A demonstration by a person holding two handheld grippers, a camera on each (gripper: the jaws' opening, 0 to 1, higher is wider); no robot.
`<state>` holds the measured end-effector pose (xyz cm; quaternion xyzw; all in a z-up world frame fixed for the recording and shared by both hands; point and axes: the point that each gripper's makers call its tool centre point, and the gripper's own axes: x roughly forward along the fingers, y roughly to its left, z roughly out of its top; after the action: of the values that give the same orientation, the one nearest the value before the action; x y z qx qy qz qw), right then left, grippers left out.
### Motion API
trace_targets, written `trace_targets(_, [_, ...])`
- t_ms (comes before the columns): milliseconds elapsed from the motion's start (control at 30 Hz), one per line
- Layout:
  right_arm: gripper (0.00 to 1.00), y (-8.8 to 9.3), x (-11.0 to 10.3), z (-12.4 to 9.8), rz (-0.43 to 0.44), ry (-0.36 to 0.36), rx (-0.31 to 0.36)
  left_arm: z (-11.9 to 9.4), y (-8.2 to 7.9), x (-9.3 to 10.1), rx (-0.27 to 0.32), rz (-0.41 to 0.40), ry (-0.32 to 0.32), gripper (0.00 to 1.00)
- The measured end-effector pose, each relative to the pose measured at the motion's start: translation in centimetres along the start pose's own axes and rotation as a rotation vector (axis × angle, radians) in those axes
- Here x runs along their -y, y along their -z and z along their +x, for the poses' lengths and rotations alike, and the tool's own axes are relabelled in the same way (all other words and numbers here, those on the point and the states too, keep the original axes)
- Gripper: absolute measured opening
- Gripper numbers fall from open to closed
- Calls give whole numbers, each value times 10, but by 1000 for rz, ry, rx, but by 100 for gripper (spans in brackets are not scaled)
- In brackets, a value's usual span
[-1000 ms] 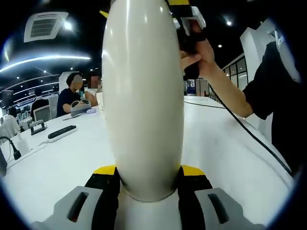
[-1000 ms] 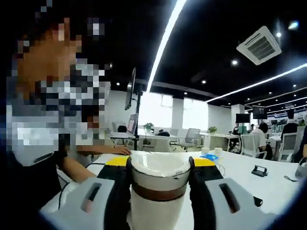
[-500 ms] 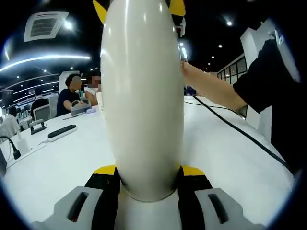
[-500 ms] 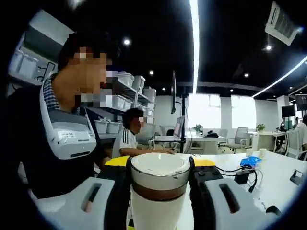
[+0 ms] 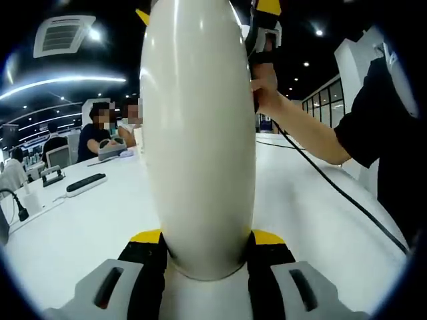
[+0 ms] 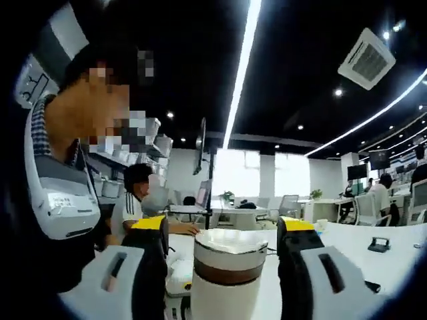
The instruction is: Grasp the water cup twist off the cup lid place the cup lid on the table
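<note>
We read the left tongs (image 5: 205, 257) as clamped on the body of the water cup (image 5: 199, 133), yellow-tipped jaws pressed on both sides of the white shell, cup lifted off the table (image 5: 87, 227) & tilted along the left gripper view.

Right tongs (image 6: 223, 233): jaws spread wide, clear gap each side of the cup lid (image 6: 230, 257), touching nothing. Lid (white cap, brown band) sits on the cup's neck, between the jaws.

Progress, our judgement: grasp of cup done. Can't tell if lid is loosened; it isn't off. Left: finish twisting, lift lid away, set it on table.

Pose: in left gripper view the person's hand (image 5: 267, 90) holds the right gripper up at the cup's far end, forearm running off toward a dark sleeve, cable (image 5: 333, 183) trailing below. Two grippers face each other along the cup's axis.
</note>
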<state>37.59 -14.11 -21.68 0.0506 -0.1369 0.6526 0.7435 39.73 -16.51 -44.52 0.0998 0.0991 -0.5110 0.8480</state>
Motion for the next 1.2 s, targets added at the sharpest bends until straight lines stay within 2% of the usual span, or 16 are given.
trace_targets(67, [61, -4, -7, 1, -5, 14, 13, 0, 0, 0, 0, 0, 0, 49])
trace_targets(100, [59, 2, -4, 0, -1, 50, -37, 0, 0, 1, 0, 0, 0, 49])
trace_targets(233, [53, 8, 5, 0, -93, 154, -89, 1, 0, 1, -2, 0, -1, 49])
trace_targets(367, [52, 17, 10, 2, -82, 178, -136, 2, -1, 2, -2, -1, -2, 49])
trace_targets(433, [47, 21, 14, 1, -82, 198, -153, 2, -1, 1, -2, -1, -2, 49])
trace_targets(567, [46, 18, 12, 0, -64, 190, -136, 2, -1, 1, -1, -1, -2, 49])
trace_targets(633, [46, 18, 11, -1, -60, 160, -132, 2, -1, 1, -1, -2, -2, 49])
trace_targets(767, [46, 18, 4, 6, -10, -32, -101, 2, 0, 1, -1, -3, 0, 49])
trace_targets(1033, [46, 18, 1, 0, 98, -391, -63, 1, -1, 2, -4, -6, 0, 49])
trace_targets(1133, [46, 18, 0, -1, 128, -476, -55, 1, -1, 2, -3, -5, 1, 49])
trace_targets(1200, [46, 19, 2, 2, 140, -488, -50, 1, -1, 1, -3, -5, 1, 49])
